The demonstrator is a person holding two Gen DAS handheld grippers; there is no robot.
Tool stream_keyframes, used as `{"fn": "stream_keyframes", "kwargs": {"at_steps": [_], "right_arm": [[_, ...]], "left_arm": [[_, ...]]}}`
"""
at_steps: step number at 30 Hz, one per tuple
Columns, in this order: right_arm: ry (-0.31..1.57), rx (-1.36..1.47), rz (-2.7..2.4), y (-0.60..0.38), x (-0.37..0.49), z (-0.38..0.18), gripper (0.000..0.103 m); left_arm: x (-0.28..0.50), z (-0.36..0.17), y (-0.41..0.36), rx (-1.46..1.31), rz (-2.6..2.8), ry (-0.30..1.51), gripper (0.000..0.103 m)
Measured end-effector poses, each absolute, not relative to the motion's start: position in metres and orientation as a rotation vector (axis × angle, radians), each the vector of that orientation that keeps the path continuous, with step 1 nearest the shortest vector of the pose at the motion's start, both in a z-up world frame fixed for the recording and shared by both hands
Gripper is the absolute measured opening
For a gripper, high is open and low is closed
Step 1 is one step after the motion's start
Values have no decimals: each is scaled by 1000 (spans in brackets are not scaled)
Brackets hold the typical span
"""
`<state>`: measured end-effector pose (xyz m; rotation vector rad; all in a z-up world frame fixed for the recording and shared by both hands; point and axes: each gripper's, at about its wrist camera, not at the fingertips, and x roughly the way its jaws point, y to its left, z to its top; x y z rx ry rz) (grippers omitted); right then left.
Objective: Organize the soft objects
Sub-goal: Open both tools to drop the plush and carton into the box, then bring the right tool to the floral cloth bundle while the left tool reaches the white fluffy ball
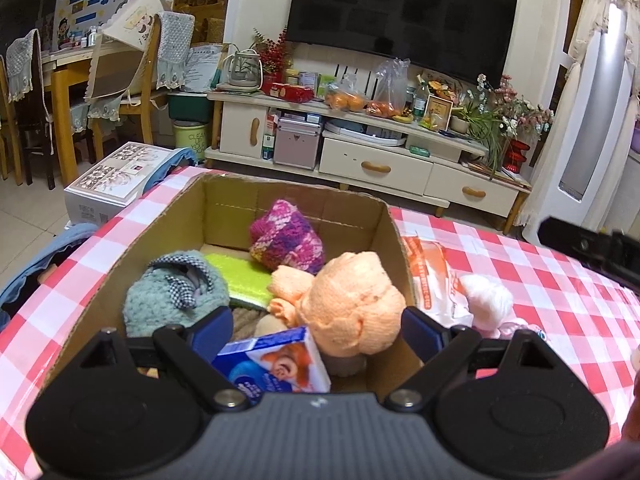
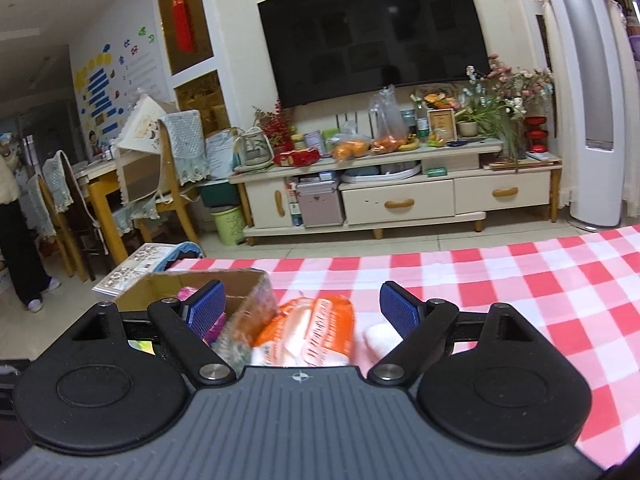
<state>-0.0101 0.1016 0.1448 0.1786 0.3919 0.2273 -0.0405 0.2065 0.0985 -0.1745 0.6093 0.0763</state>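
An open brown cardboard box sits on a desk covered with a red-and-white checked cloth. Inside it lie a peach knitted soft toy, a grey-green knitted hat, a purple-and-pink knitted hat, a lime green sponge-like pad and a blue-and-white printed carton.

The left gripper hovers over the box's near edge, its fingers spread wide and gripping nothing; the peach toy and the carton sit between them.

Outside the box, just beside its right wall, lie an orange-and-white plastic packet and a fluffy white-and-pink soft toy. The right gripper hangs above the packet, fingers wide and empty.

Risks, as a judgement: the slick packet could slip or crumple if pinched at a loose edge. The right gripper's left finger is close to the box wall and might nudge the box. The box looks fairly full, so another item could perch on the peach toy and roll out.
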Motion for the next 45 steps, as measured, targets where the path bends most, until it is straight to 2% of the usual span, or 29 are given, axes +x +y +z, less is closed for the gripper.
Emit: {"fn": "stream_keyframes", "kwargs": {"at_steps": [5,7,27,34,45], "right_arm": [[399,164,204,91,-19,137,103],[400,157,191,89,-24,136,103],[483,163,111,56,-45,103,103],[531,196,127,44,-30,80,103],[569,95,140,43,3,50,103]], "left_arm": [[-39,99,197,-161,66,611,92],[-39,99,193,-155,60,613,99],[-39,108,154,-107,45,519,102],[-36,107,137,-70,30,507,102],[-31,104,117,-27,12,508,102]]}}
